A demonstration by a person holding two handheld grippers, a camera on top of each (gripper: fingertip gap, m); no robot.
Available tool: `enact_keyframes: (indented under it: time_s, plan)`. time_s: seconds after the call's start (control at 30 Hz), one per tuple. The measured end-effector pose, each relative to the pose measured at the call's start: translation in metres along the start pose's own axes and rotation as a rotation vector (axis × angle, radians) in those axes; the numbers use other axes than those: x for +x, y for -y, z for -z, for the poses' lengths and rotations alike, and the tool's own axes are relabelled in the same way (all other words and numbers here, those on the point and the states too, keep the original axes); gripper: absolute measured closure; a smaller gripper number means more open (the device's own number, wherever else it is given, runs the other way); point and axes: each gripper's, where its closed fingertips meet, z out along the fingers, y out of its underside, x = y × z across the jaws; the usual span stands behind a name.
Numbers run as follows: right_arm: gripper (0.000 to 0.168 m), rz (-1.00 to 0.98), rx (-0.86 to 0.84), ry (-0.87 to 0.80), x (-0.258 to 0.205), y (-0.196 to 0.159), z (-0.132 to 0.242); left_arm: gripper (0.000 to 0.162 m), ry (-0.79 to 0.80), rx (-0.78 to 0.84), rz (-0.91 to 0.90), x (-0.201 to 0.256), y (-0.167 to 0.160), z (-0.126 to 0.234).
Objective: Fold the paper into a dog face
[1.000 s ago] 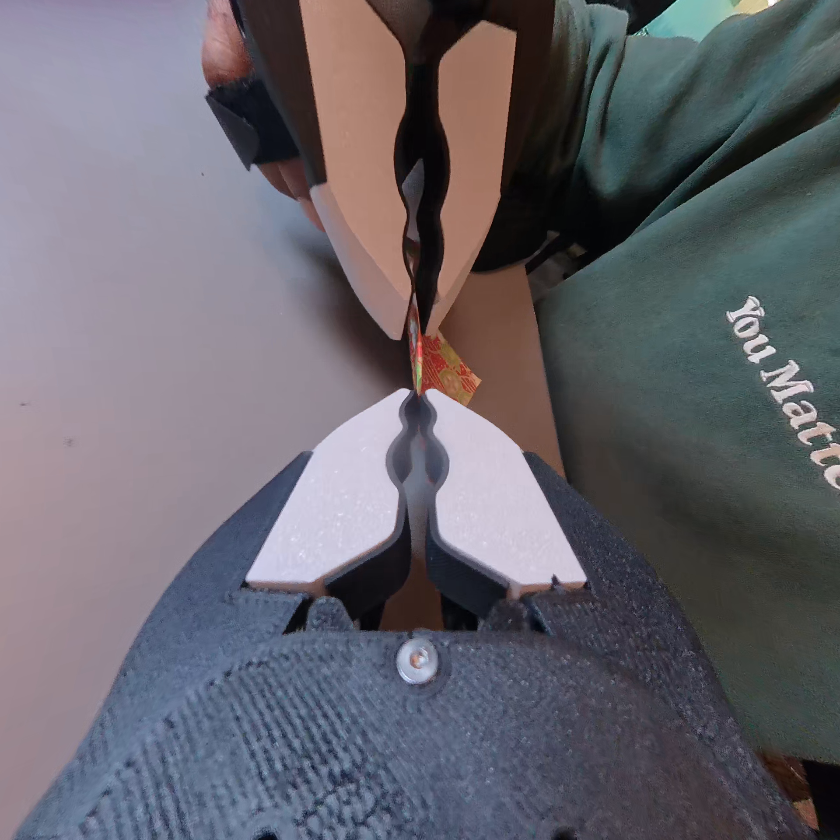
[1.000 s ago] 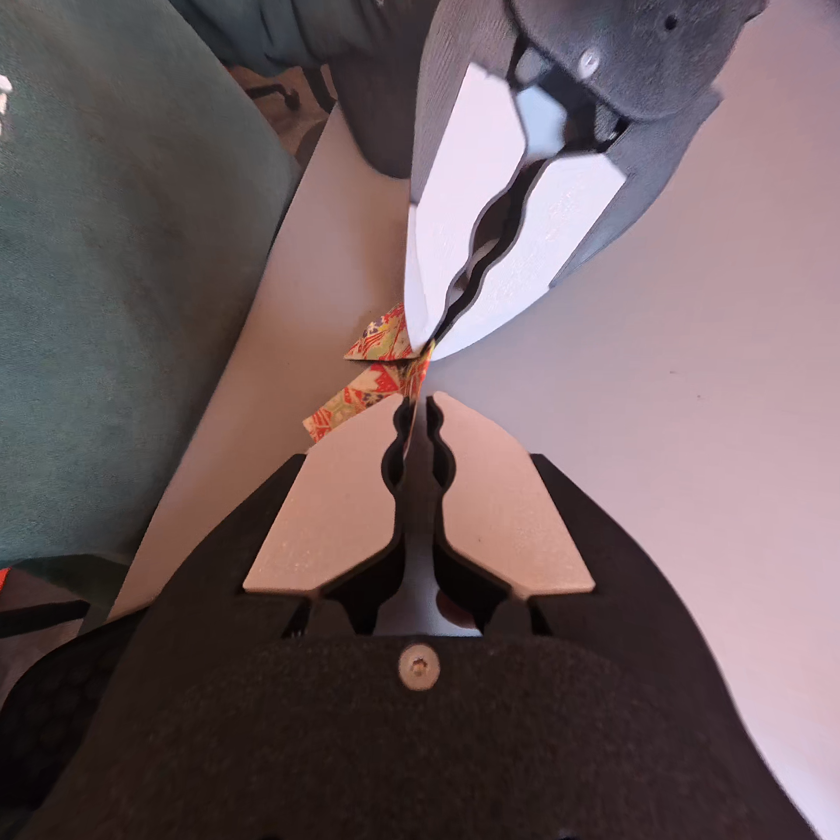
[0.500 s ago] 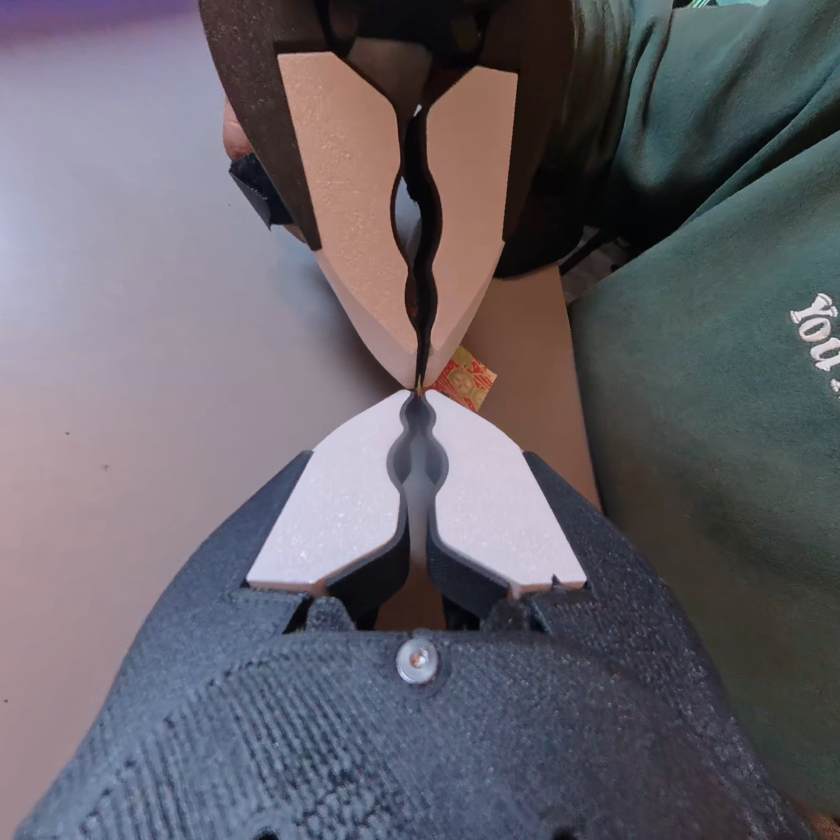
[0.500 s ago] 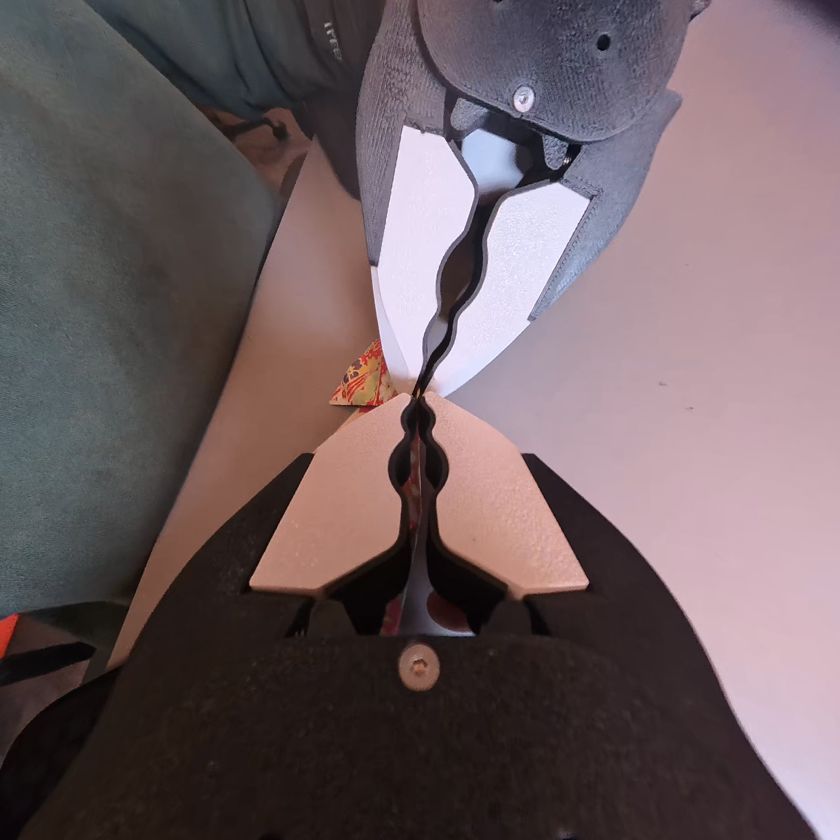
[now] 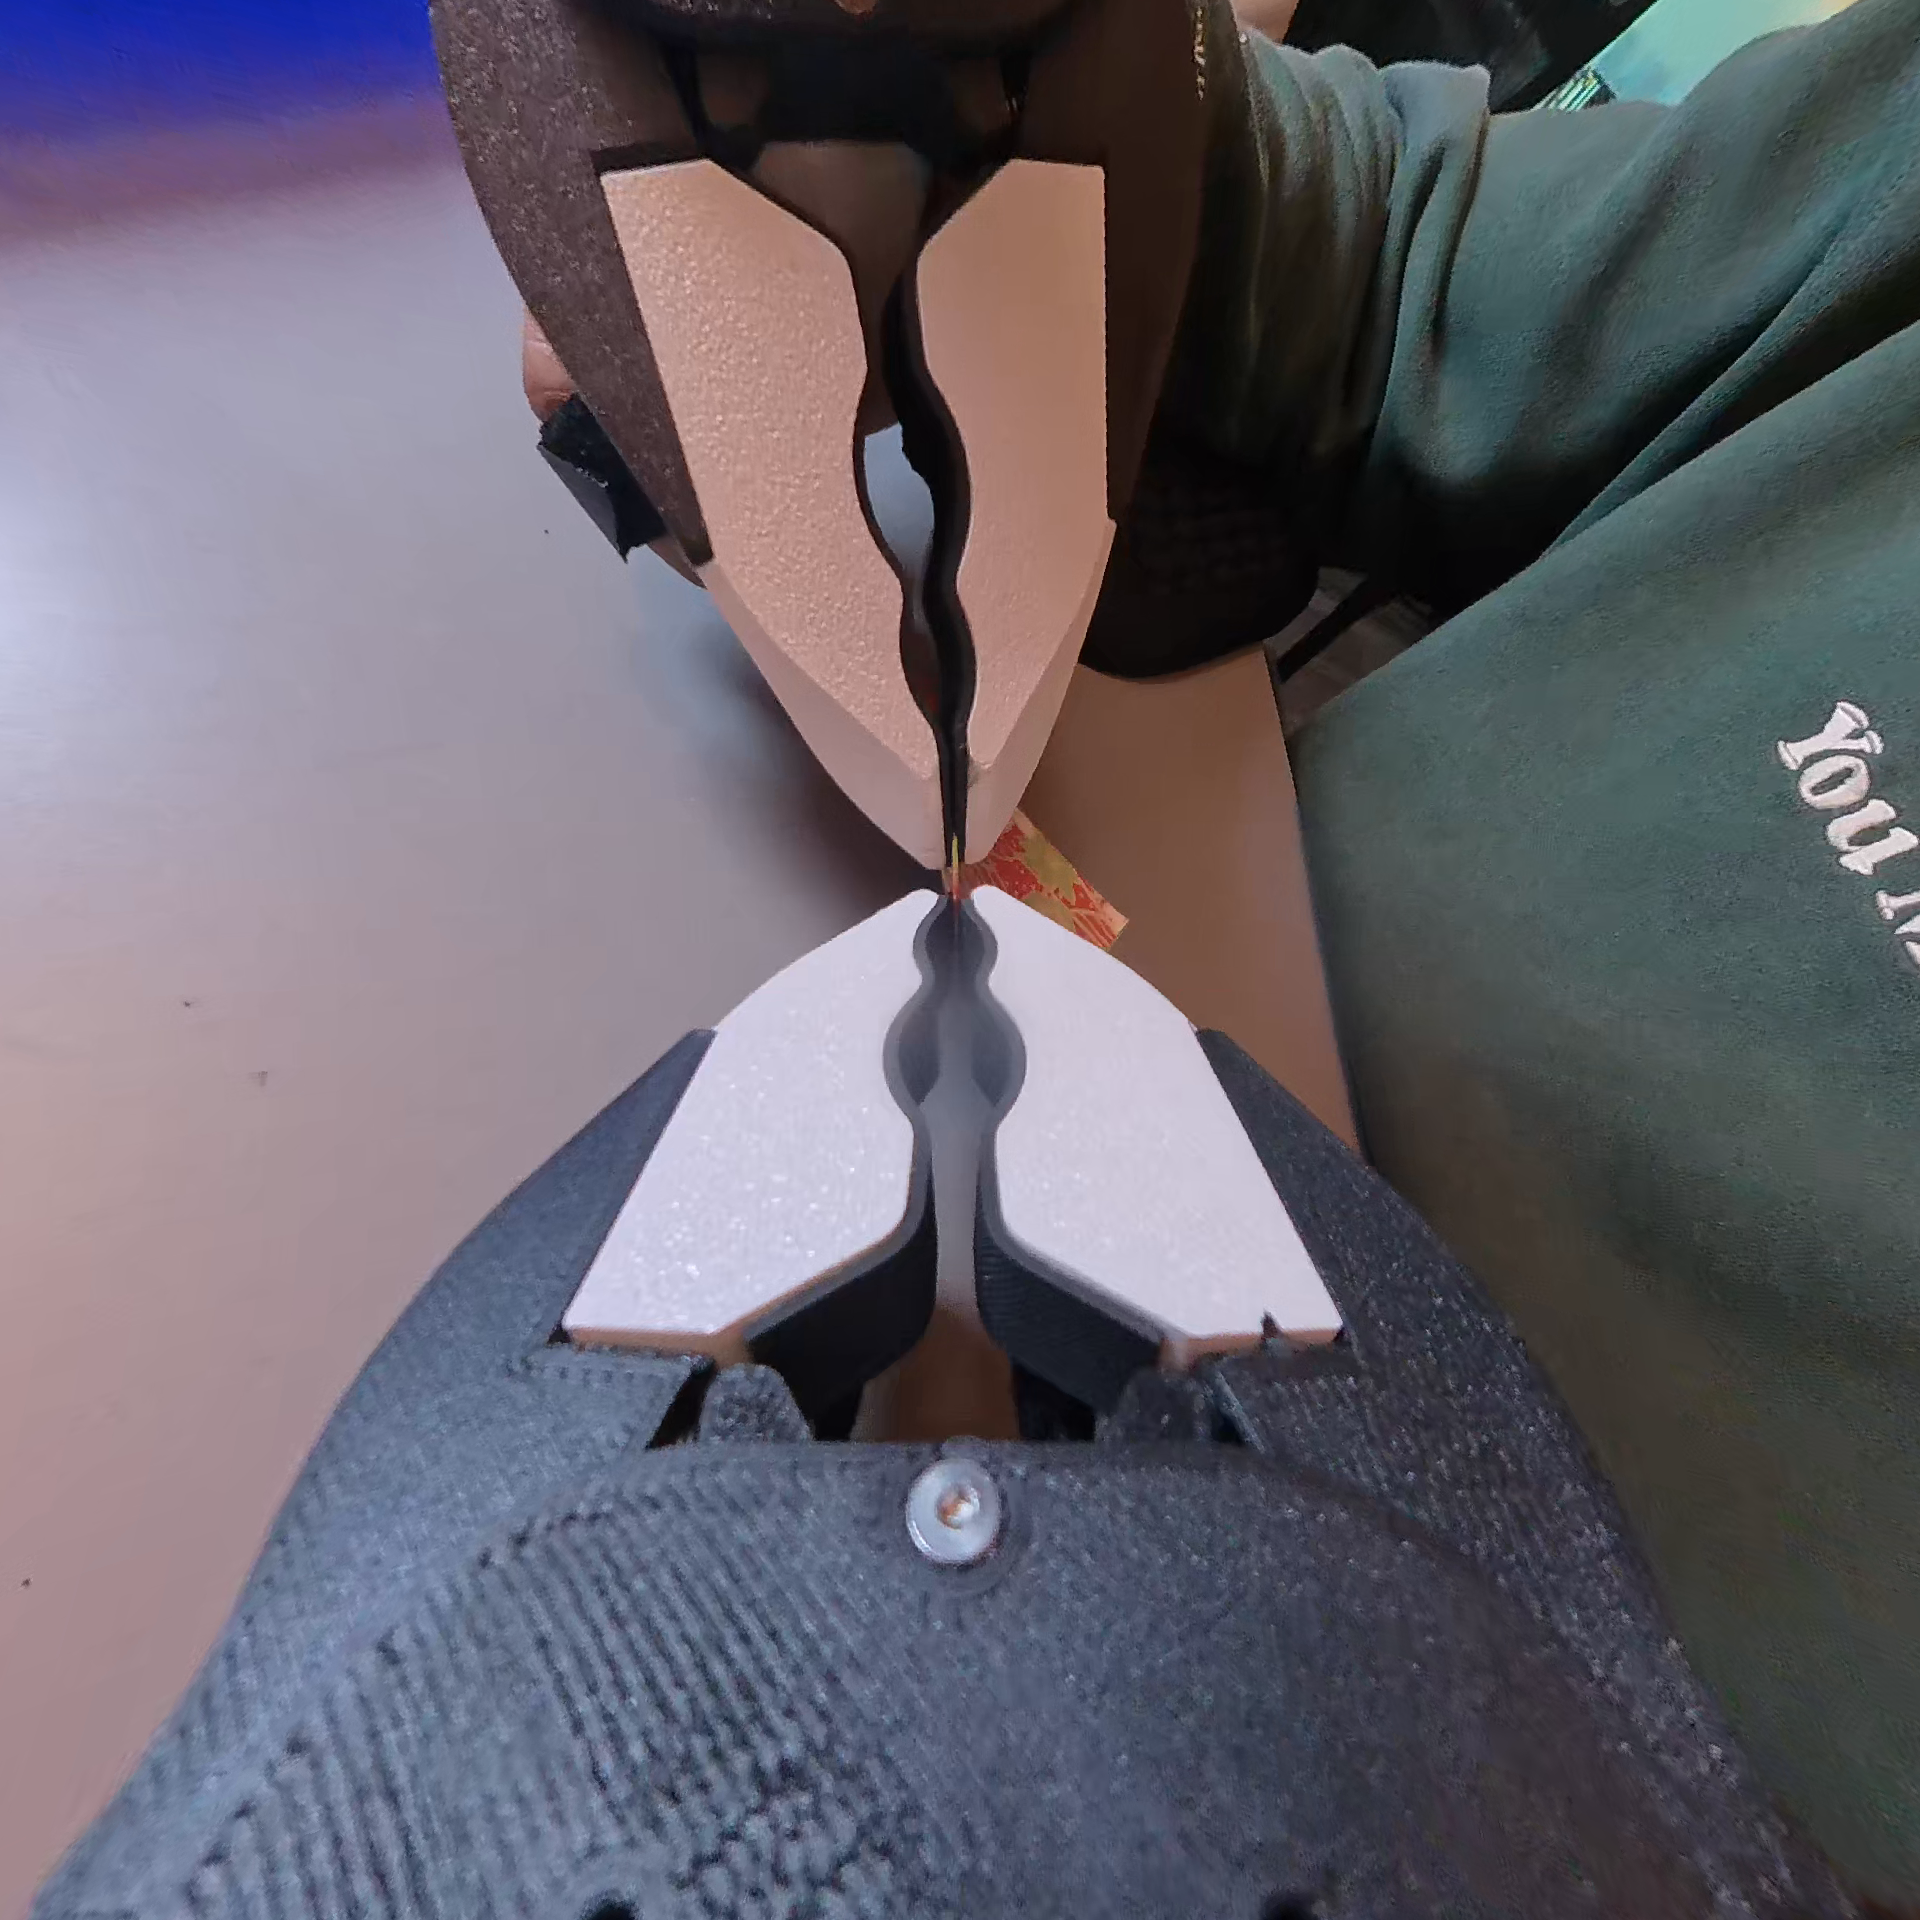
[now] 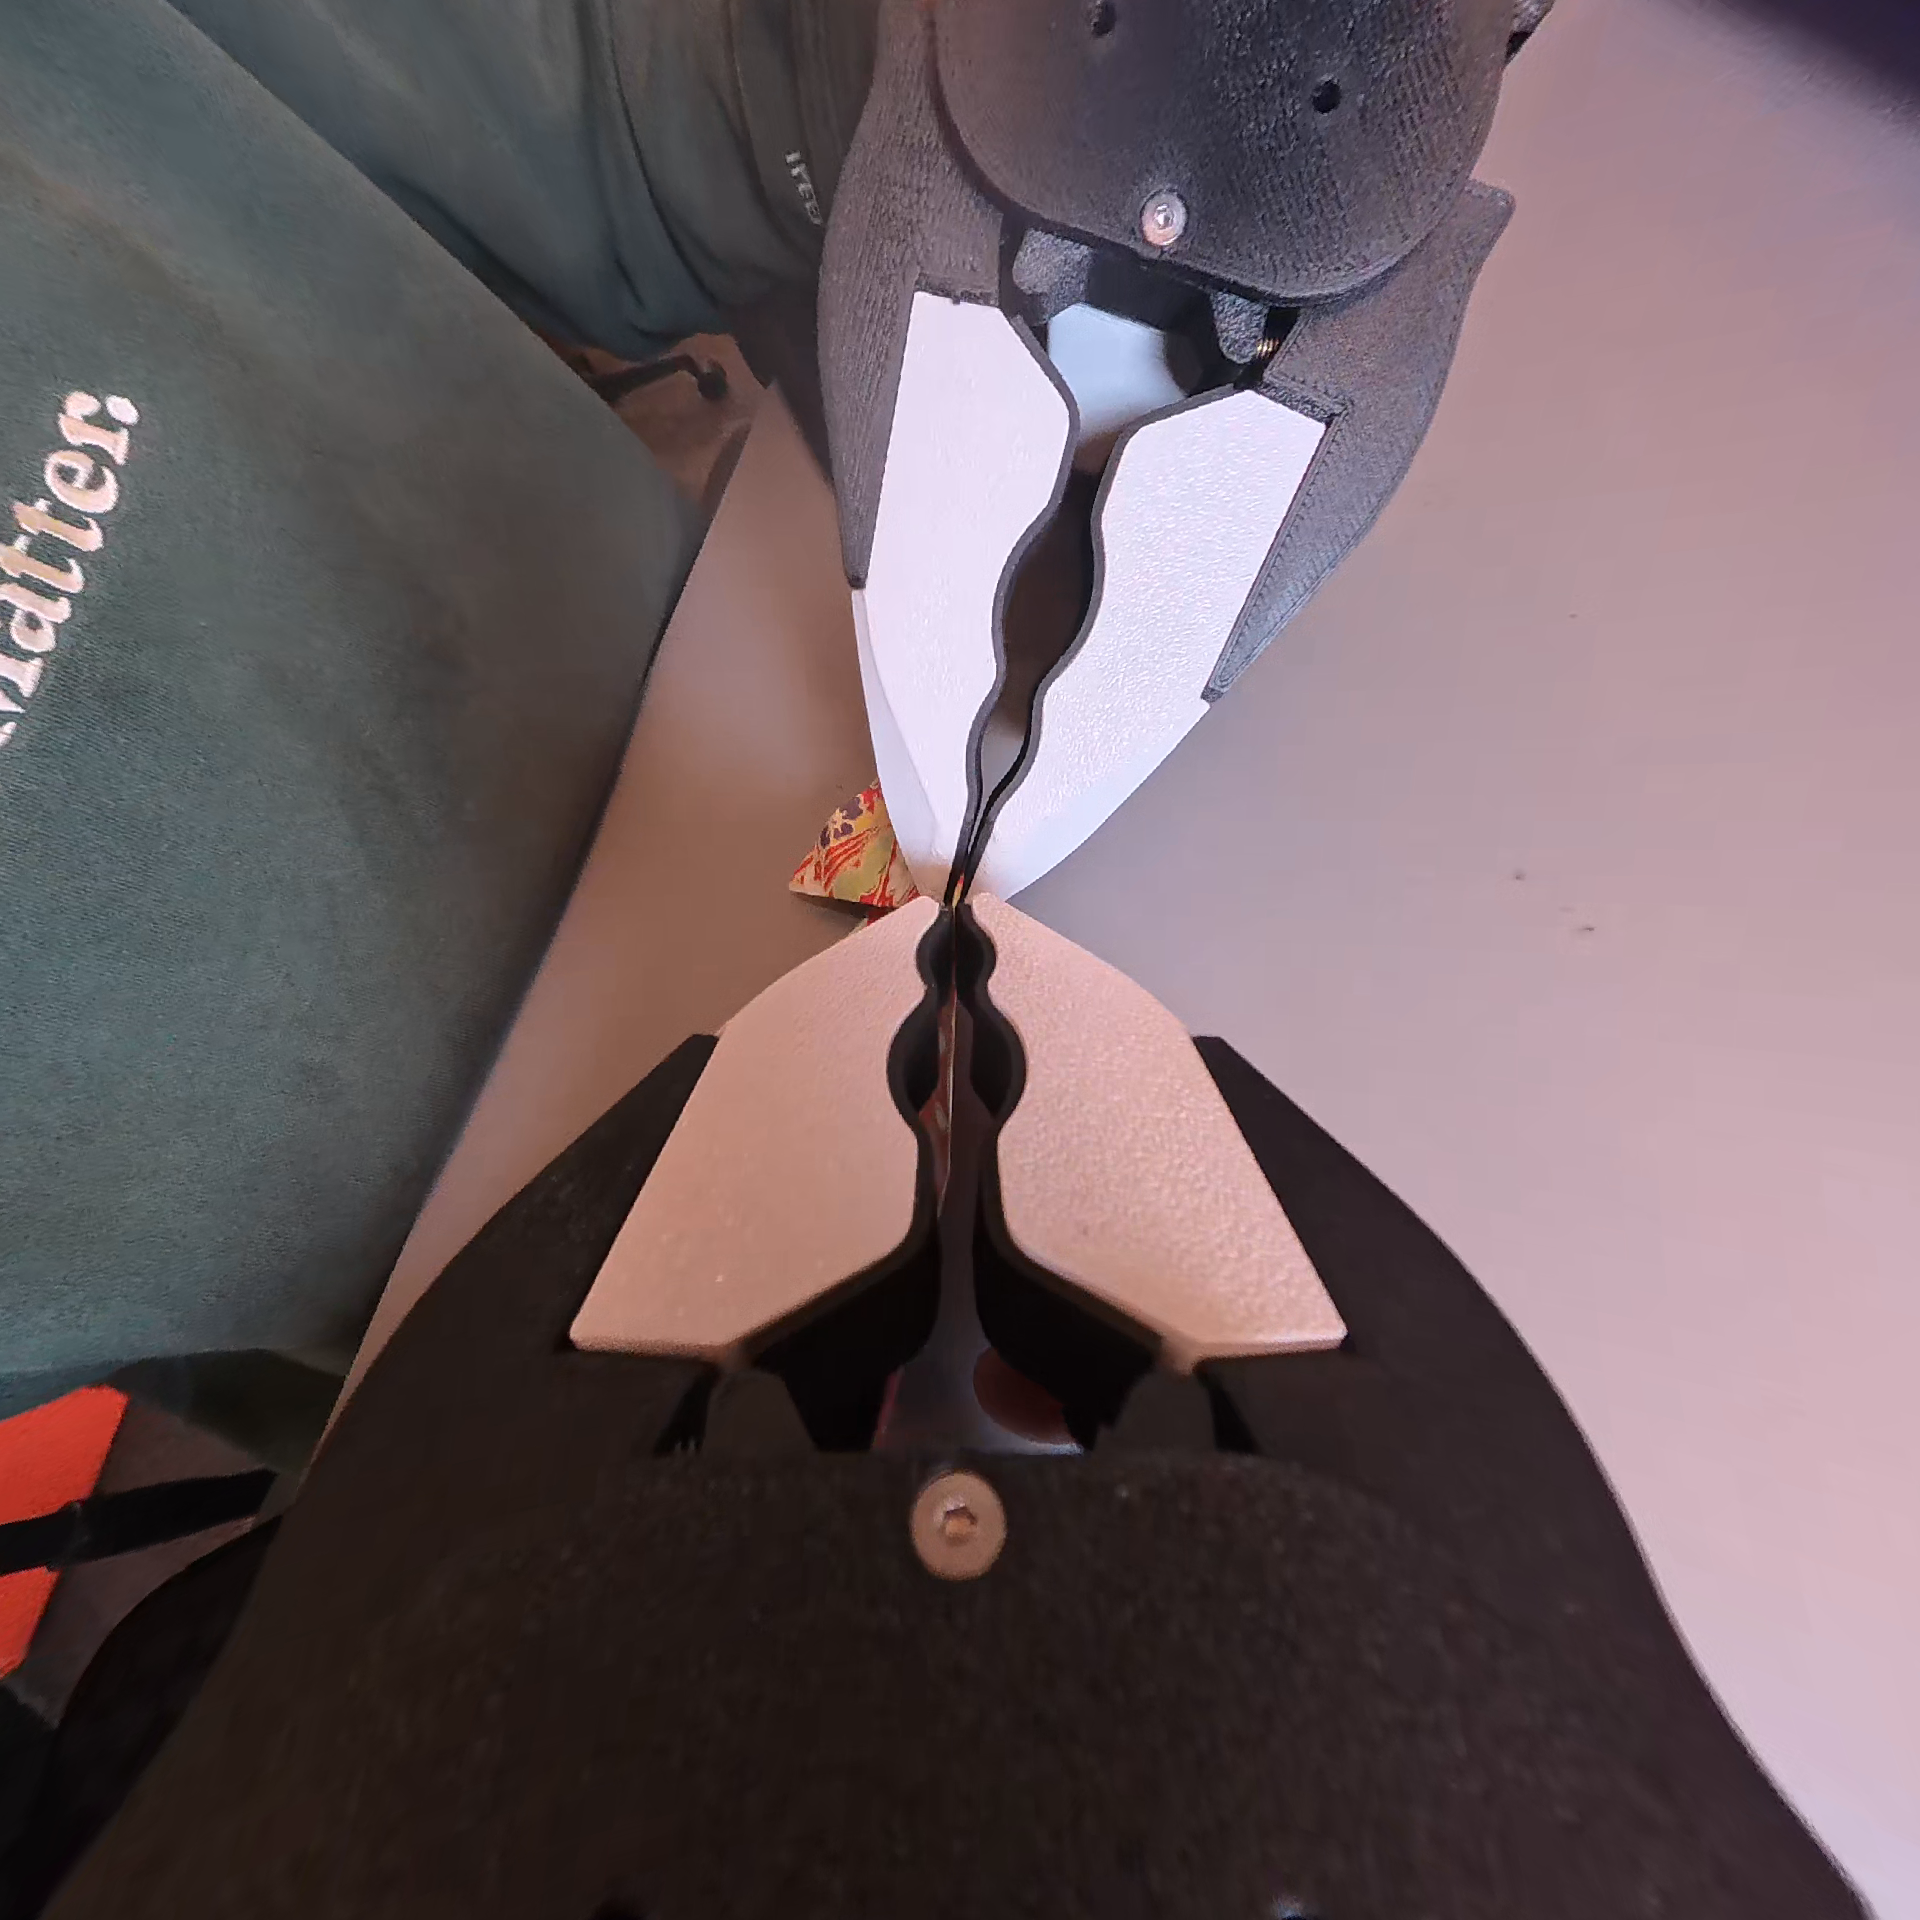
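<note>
The folded patterned paper [image 5: 1049, 896], red and gold, is pinched between both grippers above the table. Only a small corner of it shows beside the fingertips. My left gripper [image 5: 951, 906] is shut on the paper's edge at its tips. My right gripper [image 5: 954, 854] faces it tip to tip, also shut. In the right wrist view, my right gripper [image 6: 954, 912] is shut with the paper's edge running down between its fingers. A corner of the paper [image 6: 854, 854] sticks out to the left, and my left gripper [image 6: 964, 881] meets it from above.
The tan-grey table [image 5: 312, 831] lies under both grippers. Its near edge [image 6: 623, 831] is close beside the paper. A person's green sweatshirt [image 5: 1610, 1039] fills the space past that edge, also in the right wrist view [image 6: 260, 727]. An orange object [image 6: 52, 1475] is at lower left.
My right gripper has shut on the paper and the two grippers have come together tip to tip. Most of the paper is now hidden between the fingers.
</note>
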Motion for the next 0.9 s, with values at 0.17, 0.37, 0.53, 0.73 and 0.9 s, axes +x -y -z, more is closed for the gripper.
enact_keyframes:
  time_s: [0.17, 0.37, 0.53, 0.73, 0.9]
  plan:
    - [0.168, 0.020, 0.016, -0.022, 0.000, 0.004, 0.003, 0.162, 0.034, -0.002, -0.027, -0.001, 0.002, 0.003]
    - [0.168, 0.009, 0.036, -0.056, 0.004, 0.008, 0.002, 0.162, 0.062, -0.023, -0.042, -0.005, -0.003, 0.003]
    - [0.161, -0.005, 0.006, -0.055, 0.004, 0.004, -0.003, 0.162, 0.056, -0.017, -0.038, -0.003, -0.001, 0.001]
    - [0.168, -0.011, 0.010, -0.053, 0.004, 0.005, -0.005, 0.162, 0.065, -0.013, -0.042, -0.003, 0.000, 0.004]
    - [0.168, -0.018, 0.023, -0.034, 0.002, 0.005, -0.006, 0.162, 0.024, 0.011, -0.009, -0.001, -0.001, 0.005]
